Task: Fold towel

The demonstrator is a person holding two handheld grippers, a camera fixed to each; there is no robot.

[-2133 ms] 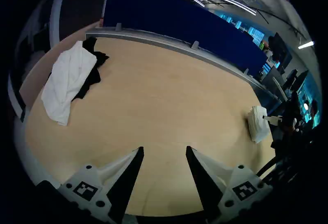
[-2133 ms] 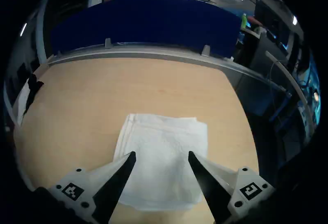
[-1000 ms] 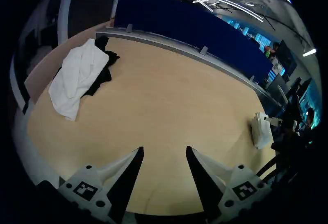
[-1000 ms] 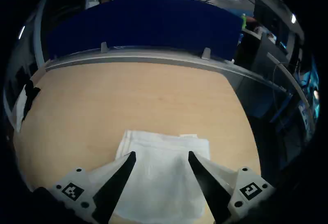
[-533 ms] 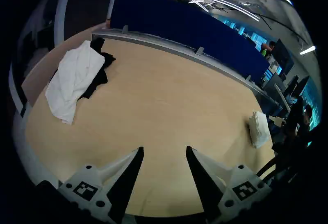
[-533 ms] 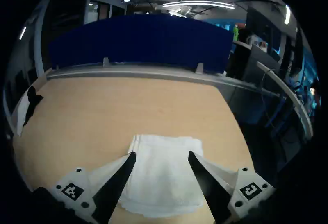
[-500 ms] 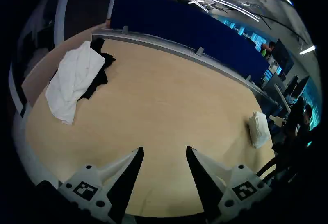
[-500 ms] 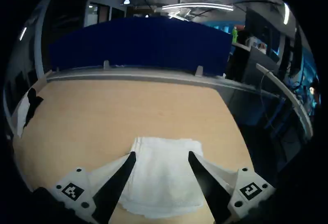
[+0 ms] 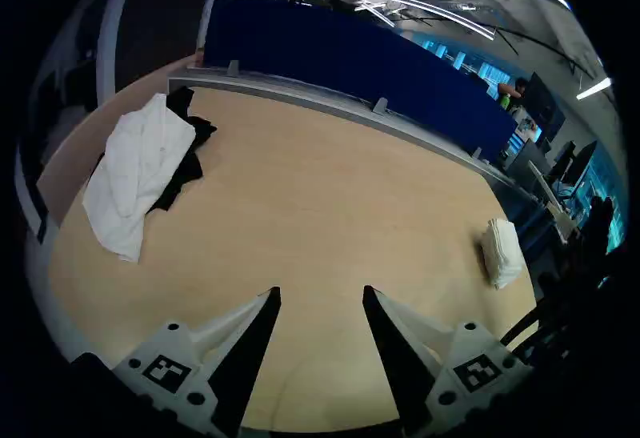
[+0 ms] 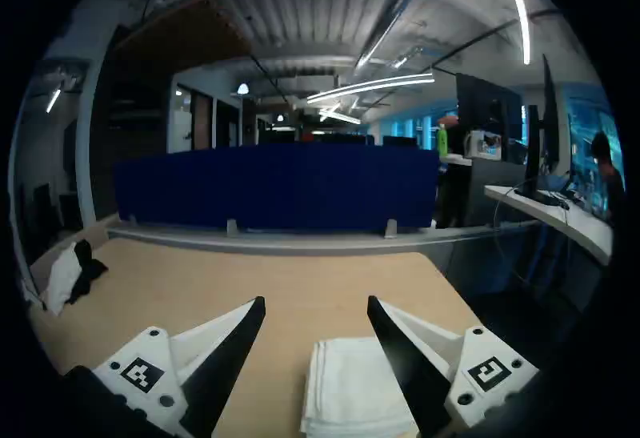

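Note:
A folded white towel (image 10: 352, 390) lies near the right end of the wooden table (image 10: 320, 294), low between my right gripper's (image 10: 314, 319) open fingers, which stand above it without touching. In the left gripper view the same folded towel (image 9: 502, 252) is a small stack at the table's far right edge. A loose, unfolded white towel (image 9: 132, 170) lies at the far left of the table, over a black cloth (image 9: 186, 158). My left gripper (image 9: 318, 308) hovers open over bare tabletop, holding nothing.
A blue partition (image 9: 352, 58) on a grey rail (image 9: 336, 106) runs along the table's far edge. The unfolded white towel (image 10: 62, 278) and black cloth (image 10: 86, 271) sit at the far left. A desk with monitors (image 10: 552, 206) stands to the right, beyond the table.
My right gripper has tilted up and pulled back from the folded towel, which now lies lower in its view. The left gripper's view has shifted only slightly. Both grippers stay open.

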